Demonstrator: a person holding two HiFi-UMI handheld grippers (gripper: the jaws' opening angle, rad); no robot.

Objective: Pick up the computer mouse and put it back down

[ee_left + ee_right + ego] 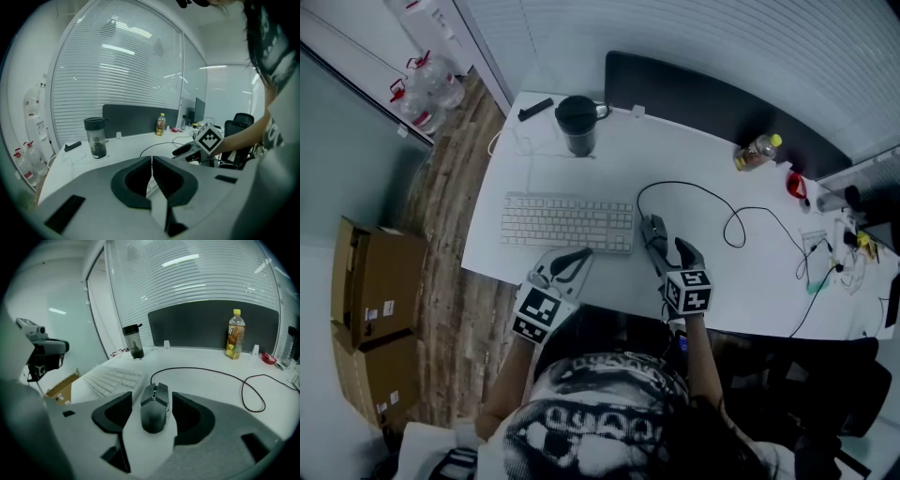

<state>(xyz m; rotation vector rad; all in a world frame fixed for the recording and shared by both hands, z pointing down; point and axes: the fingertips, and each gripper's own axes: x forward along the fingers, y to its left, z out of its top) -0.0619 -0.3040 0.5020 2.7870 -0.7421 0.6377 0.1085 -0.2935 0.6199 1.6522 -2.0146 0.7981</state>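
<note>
You are looking at a matt, dark plastic computer mouse (154, 406) lying on a smooth white surface (694, 159) that is giving off a faint sheen. The keyboard (567, 222) is showing white plastic, the bottle (235, 336) clear glossy plastic, the boxes (375, 291) plain brown cardboard, the floor (445, 216) wood-grain planks.

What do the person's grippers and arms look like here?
Both the left gripper and the right gripper have pale grey bodies with dark curved jaw pads; each carries a white cube with black square markers. The person wears a short-sleeved dark top with a pale print. The right gripper's jaws are closing, the mouse between them.
</note>
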